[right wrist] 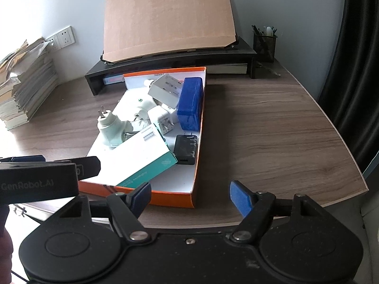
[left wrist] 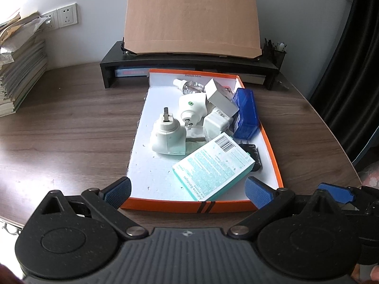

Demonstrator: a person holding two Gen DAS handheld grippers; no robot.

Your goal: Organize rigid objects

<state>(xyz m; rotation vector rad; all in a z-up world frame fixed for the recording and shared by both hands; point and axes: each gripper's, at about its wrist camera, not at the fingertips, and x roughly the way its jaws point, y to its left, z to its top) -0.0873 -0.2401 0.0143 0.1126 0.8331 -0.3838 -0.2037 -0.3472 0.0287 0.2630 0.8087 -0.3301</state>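
Observation:
A shallow orange-rimmed box (left wrist: 272,146) (right wrist: 199,142) lies on the wooden desk and holds the objects. At its near end a teal bandage carton (left wrist: 213,165) (right wrist: 142,158) lies partly over a black adapter (left wrist: 253,156) (right wrist: 186,149). Behind them are white plug-in devices (left wrist: 168,137) (right wrist: 110,130), a white charger (left wrist: 216,123) (right wrist: 161,118), a blue plastic case (left wrist: 245,113) (right wrist: 190,104), a small white carton (left wrist: 220,94) (right wrist: 165,88) and a clear bottle (left wrist: 189,86). My left gripper (left wrist: 188,191) (right wrist: 71,161) hangs open over the box's near edge. My right gripper (right wrist: 191,196) stands open beside the near right corner, holding nothing.
A black monitor stand (left wrist: 189,59) with a cardboard sheet (left wrist: 189,16) on it stands behind the box. A paper stack (left wrist: 21,71) is at far left, a mesh pen holder (right wrist: 264,45) at far right. A dark curtain (right wrist: 355,71) hangs past the desk's curved right edge.

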